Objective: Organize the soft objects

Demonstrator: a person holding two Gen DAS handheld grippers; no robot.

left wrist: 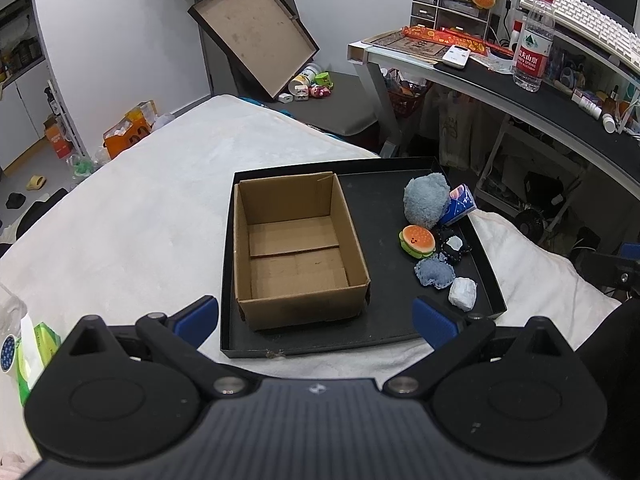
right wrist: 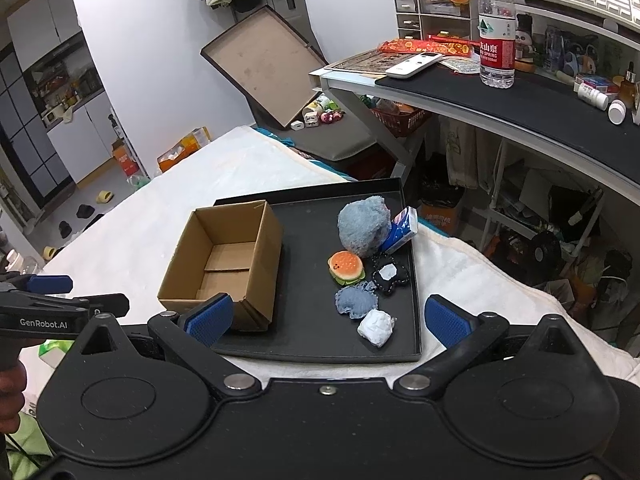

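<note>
A black tray lies on a white-covered bed. An open, empty cardboard box stands in its left half. To the right lie soft objects: a grey-blue fluffy plush, a blue tissue pack, a burger toy, a black-and-white pad, a blue felt cushion and a white lump. My left gripper is open and empty before the box. My right gripper is open and empty before the soft objects.
A desk with a water bottle, remote and drawers stands at the right. A brown box lid leans on the wall behind. A green-and-white packet lies at the bed's left.
</note>
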